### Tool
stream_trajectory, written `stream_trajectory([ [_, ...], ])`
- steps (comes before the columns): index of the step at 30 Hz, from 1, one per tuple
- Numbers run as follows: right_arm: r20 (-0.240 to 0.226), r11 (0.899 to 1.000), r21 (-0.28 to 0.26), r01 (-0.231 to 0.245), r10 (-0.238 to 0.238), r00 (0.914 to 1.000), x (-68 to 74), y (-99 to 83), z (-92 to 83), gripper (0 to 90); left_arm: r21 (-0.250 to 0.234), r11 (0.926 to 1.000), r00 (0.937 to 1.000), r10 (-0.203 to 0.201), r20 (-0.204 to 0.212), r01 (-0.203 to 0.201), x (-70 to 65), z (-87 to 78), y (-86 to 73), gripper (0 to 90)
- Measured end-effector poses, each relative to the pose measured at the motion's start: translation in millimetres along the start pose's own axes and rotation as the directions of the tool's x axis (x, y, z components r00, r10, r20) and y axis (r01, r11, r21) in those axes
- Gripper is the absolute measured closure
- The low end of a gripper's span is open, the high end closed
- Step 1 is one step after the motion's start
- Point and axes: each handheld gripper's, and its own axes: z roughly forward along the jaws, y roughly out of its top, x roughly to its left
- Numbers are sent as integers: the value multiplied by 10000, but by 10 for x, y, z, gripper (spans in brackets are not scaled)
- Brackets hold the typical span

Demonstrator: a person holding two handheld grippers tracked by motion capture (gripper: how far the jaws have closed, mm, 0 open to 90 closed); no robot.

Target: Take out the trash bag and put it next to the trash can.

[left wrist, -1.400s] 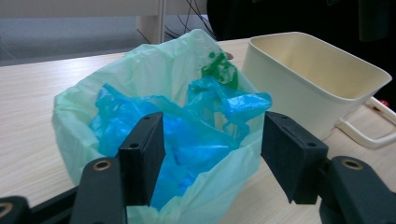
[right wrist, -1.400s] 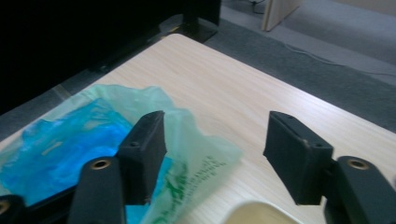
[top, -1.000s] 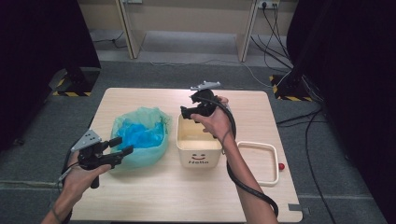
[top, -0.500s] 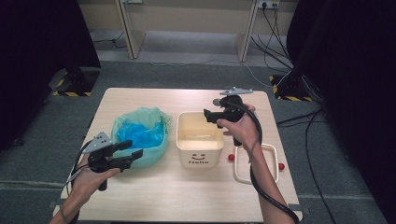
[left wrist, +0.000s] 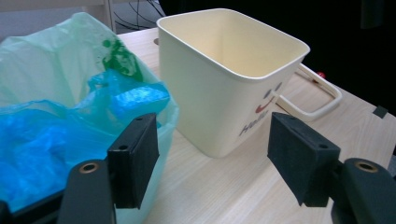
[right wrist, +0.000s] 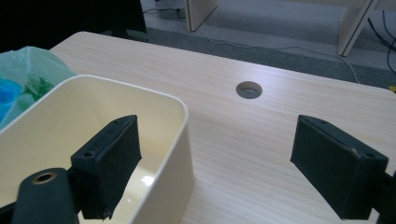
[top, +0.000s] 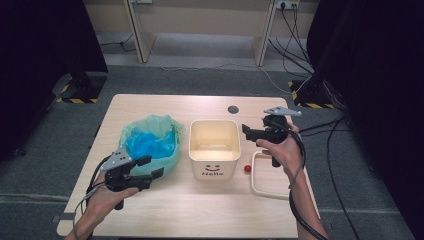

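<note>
the cream bin (top: 214,146) stands upright mid-tabletop (top: 200,215), open top up, likely ready for lining; the green bag (top: 150,142) with blue plastic lies just beside it on the left. the left tool (top: 150,167), at the bag's near edge, has just been opening its jaws and holds nothing. the right tool (top: 248,132), wide and empty, hangs by the bin's right rim. a white frame (top: 265,190) and a red ball (top: 247,168) lie on the pale wood; grey floor, cables, desk legs behind.

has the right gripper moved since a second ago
Yes. The right gripper was over the cream bin's far rim; it has shifted rightward and now sits beside the bin's right side, jaws open and empty.
</note>
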Motion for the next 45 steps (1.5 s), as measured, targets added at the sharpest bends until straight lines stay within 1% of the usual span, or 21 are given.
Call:
stream_trajectory([
  [1, 0, 10000, 0, 0, 0, 10000, 0, 0, 0, 156, 0, 10000, 10000, 0, 0, 0, 0, 0, 0, 322],
  [3, 169, 9999, -45, -148, 149, 9997, -89, -79, -42, 155, 7, 10000, 10000, 2, 92, -2, -37, 19, -17, 305],
  [6, 186, 9996, 8, -272, 272, 9995, -168, -168, -73, 154, -30, 10000, 9997, 43, 222, -42, -112, 69, -54, 276],
  [7, 186, 9996, 8, -272, 272, 9995, -168, -168, -73, 154, -30, 10000, 9997, 43, 222, -42, -112, 69, -54, 269],
  [8, 272, 9993, 1, -379, 379, 9989, -222, -239, -91, 154, -76, 10000, 9996, 18, 285, -16, -131, 84, -63, 261],
  [10, 467, 9990, 76, -450, 446, 9979, -275, -319, -97, 154, -83, 10000, 9990, 19, 441, -15, -193, 141, -98, 248],
  [11, 467, 9990, 76, -450, 446, 9979, -275, -319, -97, 154, -83, 10000, 9990, 19, 441, -15, -193, 141, -98, 240],
  [12, 525, 9988, 75, -475, 470, 9975, -309, -358, -99, 154, -78, 10000, 9988, 44, 494, -41, -213, 160, -114, 240],
  [13, 501, 9978, -16, -663, 663, 9965, -374, -436, -106, 155, -42, 10000, 9983, 50, 583, -48, -251, 199, -149, 230],
  [14, 535, 9969, -54, -781, 783, 9955, -405, -474, -105, 157, -42, 10000, 9983, 50, 583, -48, -251, 199, -149, 226],
  [15, 584, 9960, -61, -894, 896, 9943, -432, -512, -104, 157, -3, 10000, 9979, 91, 641, -91, -279, 240, -192, 222],
  [19, 807, 9955, 66, -950, 941, 9923, -516, -651, -80, 156, 150, 9994, 9979, 310, 562, -319, -328, 322, -295, 205],
  [24, 868, 9939, 17, -1104, 1099, 9901, -578, -769, -63, 156, 242, 9985, 9975, 481, 522, -494, -398, 419, -408, 167],
  [26, 883, 9916, -38, -1296, 1295, 9876, -598, -808, -58, 157, 290, 9985, 9971, 437, 618, -455, -423, 459, -450, 167],
  [29, 887, 9894, -50, -1450, 1449, 9855, -620, -870, -41, 156, 362, 9979, 9958, 504, 760, -533, -460, 526, -512, 163],
  [32, 877, 9869, -27, -1611, 1607, 9831, -634, -934, -21, 158, 382, 9983, 9959, 409, 811, -441, -471, 596, -571, 160],
  [34, 834, 9843, -25, -1766, 1762, 9808, -642, -974, -6, 161, 390, 9981, 9960, 436, 782, -467, -468, 639, -606, 159],
  [37, 857, 9850, 112, -1723, 1707, 9816, -666, -1010, 8, 164, 379, 9987, 9966, 319, 766, -348, -472, 704, -660, 158],
  [40, 1029, 9851, 104, -1718, 1698, 9801, -699, -1034, -4, 163, 360, 9983, 9958, 423, 811, -454, -492, 765, -701, 158],
  [42, 1129, 9834, 149, -1806, 1778, 9776, -728, -1066, -7, 158, 343, 9982, 9952, 465, 859, -495, -509, 800, -729, 158],
  [45, 1256, 9821, 244, -1867, 1822, 9752, -790, -1127, 0, 156, 371, 9958, 9930, 801, 867, -835, -529, 843, -802, 158],
])
